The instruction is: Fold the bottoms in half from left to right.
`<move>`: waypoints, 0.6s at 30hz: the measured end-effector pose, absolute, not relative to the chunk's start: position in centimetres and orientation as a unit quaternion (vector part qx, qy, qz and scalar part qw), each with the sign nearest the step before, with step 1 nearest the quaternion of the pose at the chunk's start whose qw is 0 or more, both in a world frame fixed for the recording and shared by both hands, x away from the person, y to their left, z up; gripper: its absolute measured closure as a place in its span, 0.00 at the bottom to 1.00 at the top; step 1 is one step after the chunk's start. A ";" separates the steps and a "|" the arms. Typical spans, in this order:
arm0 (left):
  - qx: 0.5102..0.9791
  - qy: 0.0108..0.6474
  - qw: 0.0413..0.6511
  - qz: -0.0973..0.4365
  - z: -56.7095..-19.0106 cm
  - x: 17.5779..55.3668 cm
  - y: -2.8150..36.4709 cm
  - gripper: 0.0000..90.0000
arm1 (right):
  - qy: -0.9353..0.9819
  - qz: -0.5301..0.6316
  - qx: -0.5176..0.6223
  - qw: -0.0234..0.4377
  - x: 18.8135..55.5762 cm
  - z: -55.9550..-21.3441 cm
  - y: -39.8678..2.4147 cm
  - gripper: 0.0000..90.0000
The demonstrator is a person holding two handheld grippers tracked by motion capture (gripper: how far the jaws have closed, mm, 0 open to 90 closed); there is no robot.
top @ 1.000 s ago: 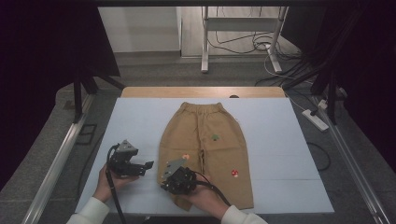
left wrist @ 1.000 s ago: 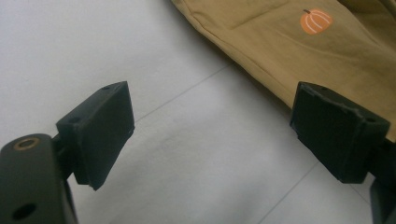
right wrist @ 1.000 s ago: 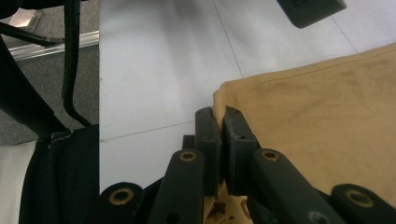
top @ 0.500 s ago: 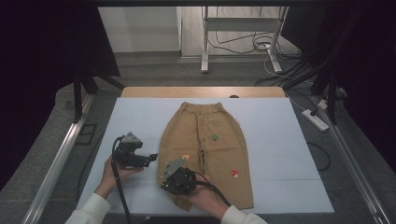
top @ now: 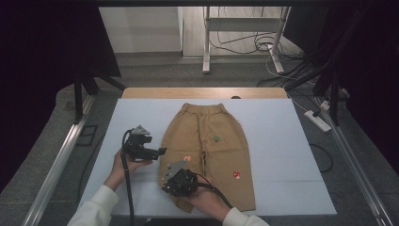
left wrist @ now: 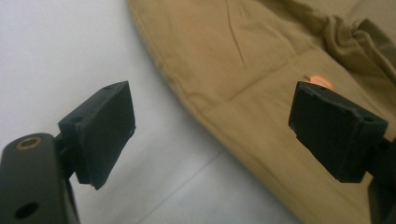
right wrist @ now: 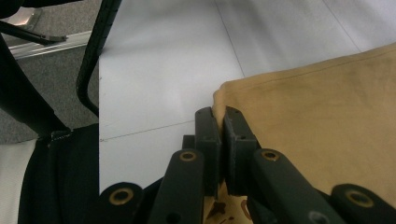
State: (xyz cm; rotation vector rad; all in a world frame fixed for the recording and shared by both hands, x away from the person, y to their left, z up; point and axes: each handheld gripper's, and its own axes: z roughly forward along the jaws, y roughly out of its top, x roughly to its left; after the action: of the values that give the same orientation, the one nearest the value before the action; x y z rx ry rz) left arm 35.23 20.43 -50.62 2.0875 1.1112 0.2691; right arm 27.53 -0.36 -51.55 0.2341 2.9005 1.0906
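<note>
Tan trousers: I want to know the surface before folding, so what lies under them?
The tan trousers lie flat on a pale blue mat over a wooden table; whatever is beneath the cloth itself is covered.

Even overhead light, dark surroundings; close-up views soft, slightly blurred.

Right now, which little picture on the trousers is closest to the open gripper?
The orange patch on the trousers, just past the left gripper. The green patch sits higher up, and the red patch is on the other leg.
</note>
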 end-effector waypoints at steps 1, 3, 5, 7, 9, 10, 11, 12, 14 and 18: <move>0.814 0.433 0.373 0.104 -50.5 35.4 20.3 0.16 | 0.933 0.351 0.075 0.017 27.5 -51.5 -0.4 0.95; 0.814 0.432 0.374 0.104 -50.5 35.7 20.1 0.16 | 0.933 0.351 0.076 0.017 27.5 -51.6 -0.4 0.95; 0.815 0.432 0.374 0.102 -50.4 36.0 19.9 0.16 | 0.932 0.353 0.076 0.015 27.5 -51.6 -0.4 0.95; 0.814 0.431 0.375 0.102 -50.4 36.2 19.7 0.16 | 0.932 0.353 0.077 0.015 27.5 -51.6 -0.4 0.95; 0.813 0.433 0.375 0.100 -50.4 36.4 19.6 0.16 | 0.933 0.352 0.076 0.015 27.5 -51.6 -0.4 0.95; 0.814 0.432 0.375 0.100 -50.4 36.5 19.6 0.16 | 0.933 0.352 0.076 0.015 27.5 -51.6 -0.4 0.95; 0.813 0.434 0.375 0.099 -50.4 36.7 19.6 0.16 | 0.933 0.353 0.077 0.015 27.5 -51.6 -0.4 0.95; 0.813 0.435 0.375 0.097 -50.5 36.9 19.6 0.16 | 0.933 0.353 0.076 0.014 27.5 -51.6 -0.4 0.95; 0.811 0.438 0.374 0.097 -50.5 37.1 19.6 0.16 | 0.933 0.352 0.077 0.015 27.5 -51.6 -0.4 0.95; 0.809 0.442 0.374 0.097 -50.6 37.5 19.7 0.16 | 0.933 0.352 0.077 0.014 27.5 -51.7 -0.4 0.95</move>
State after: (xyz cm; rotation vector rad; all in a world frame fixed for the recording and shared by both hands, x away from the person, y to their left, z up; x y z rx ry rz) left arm 37.50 19.65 -50.61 2.0724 1.1307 0.2493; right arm 27.49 -0.36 -51.66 0.2408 2.9036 1.0976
